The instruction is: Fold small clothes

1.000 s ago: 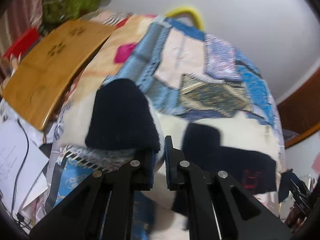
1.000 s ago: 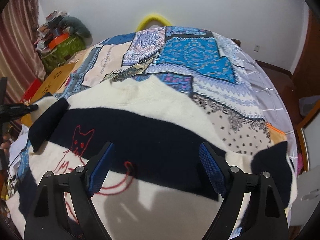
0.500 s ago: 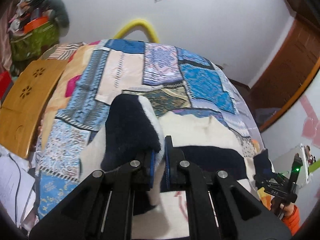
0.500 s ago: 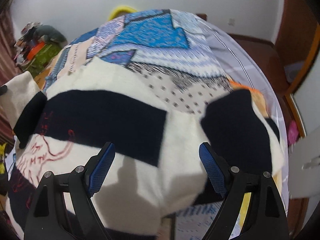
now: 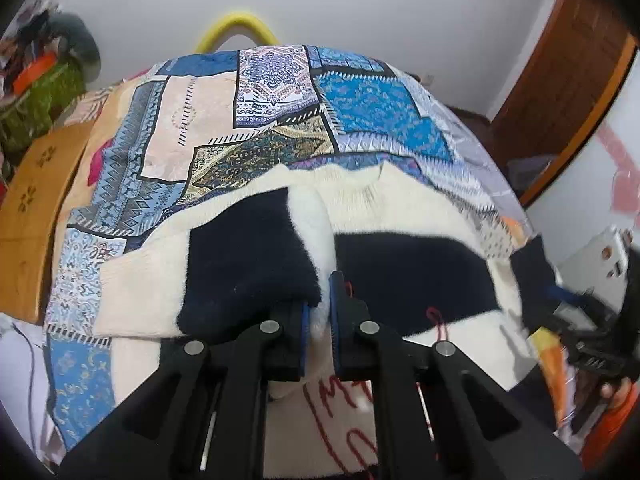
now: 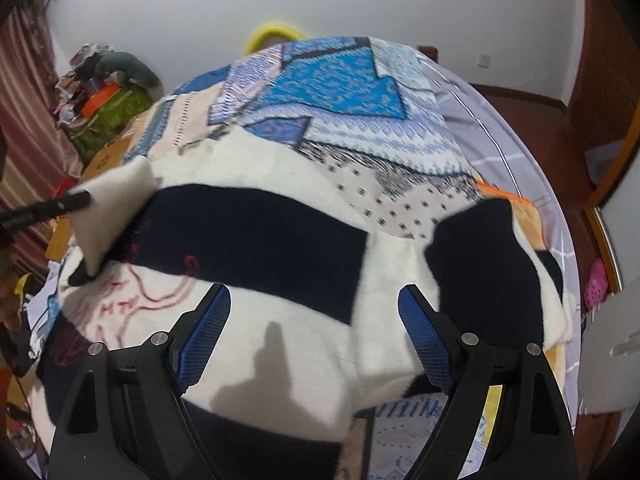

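sleeve (image 5: 248, 256) of the sweater (image 5: 404, 216) on the bed (image 5: 280, 112), now carried inward over the chest by the clamped left gripper (image 5: 319, 316); right gripper (image 6: 314, 336) hovers wide, empty, near the other sleeve (image 6: 480, 264), likely folded next.

Left gripper (image 5: 319, 312) is covering the sweater (image 5: 400, 208) hem and lower half of the red embroidery (image 5: 340, 408) in the left wrist view. Sleeve (image 5: 248, 256) end is vanishing between the pads, so how much is pinched is unclear. Right gripper (image 6: 314, 334) frame is blocking the sweater's near edge. Quilt (image 6: 340, 80) pattern is blurring. The other gripper's body is running off the left edge of the right wrist view.
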`<state>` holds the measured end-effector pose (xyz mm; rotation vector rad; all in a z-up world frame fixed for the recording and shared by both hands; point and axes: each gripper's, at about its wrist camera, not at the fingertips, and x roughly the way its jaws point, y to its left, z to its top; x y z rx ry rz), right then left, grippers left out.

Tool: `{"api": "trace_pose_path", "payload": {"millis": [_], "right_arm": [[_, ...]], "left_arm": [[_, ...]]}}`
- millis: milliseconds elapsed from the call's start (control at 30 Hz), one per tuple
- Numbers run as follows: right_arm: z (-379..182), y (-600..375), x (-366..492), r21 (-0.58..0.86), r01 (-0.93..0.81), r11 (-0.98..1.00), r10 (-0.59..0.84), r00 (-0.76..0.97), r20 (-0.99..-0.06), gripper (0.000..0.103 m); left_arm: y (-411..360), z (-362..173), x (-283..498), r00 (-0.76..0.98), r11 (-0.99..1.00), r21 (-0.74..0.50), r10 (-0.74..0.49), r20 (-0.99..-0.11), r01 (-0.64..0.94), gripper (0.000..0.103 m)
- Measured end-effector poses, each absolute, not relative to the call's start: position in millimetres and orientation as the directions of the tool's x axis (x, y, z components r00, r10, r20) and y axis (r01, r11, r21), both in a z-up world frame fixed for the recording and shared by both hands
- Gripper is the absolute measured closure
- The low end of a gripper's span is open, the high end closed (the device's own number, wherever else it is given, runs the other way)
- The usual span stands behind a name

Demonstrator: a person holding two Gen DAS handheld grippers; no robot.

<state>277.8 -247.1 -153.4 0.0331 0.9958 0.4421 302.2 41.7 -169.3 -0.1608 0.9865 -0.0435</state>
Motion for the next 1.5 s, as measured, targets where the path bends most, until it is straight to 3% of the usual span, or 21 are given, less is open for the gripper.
{"api": "trace_pose_path", "payload": {"millis": [300,800,1133,1333,1500], "right_arm": [[-131.8,-208.3,273.1,0.225,-0.397,0.89,0.41,0.478,-0.777,0.019],[-102.6,-93.9,257.2,0.173,-0.598,0.782,0.485,0.411,-0.772,0.019],[-117.5,-7.9,251.9,0.125,-0.718,0.684,0.477,0.311,-0.822,0.019],[-139.6,32.5,257.0,0.123,-0.746,0.655,0.456,0.261,-0.851,0.02],[-160.5,61.5,261.5,0.144,-0.771,0.62,0.438,0.188,-0.879,0.039]], "left_arm": [[38.4,-153.7,279.1,0.529,0.992,-0.123,-0.122,-0.84,0.034,0.092],[135.4,-141.5,231.6,0.571,0.985,-0.07,0.032,-0.82,-0.157,0.052],[181.2,-179.2,206.6,0.514,0.971,-0.063,0.067,-0.855,-0.231,0.051],[199.6,-201.0,200.4,0.484,0.962,-0.053,0.087,-0.871,-0.268,0.042],[211.7,-222.6,205.0,0.443,0.954,-0.061,0.08,-0.893,-0.293,0.042]]}}
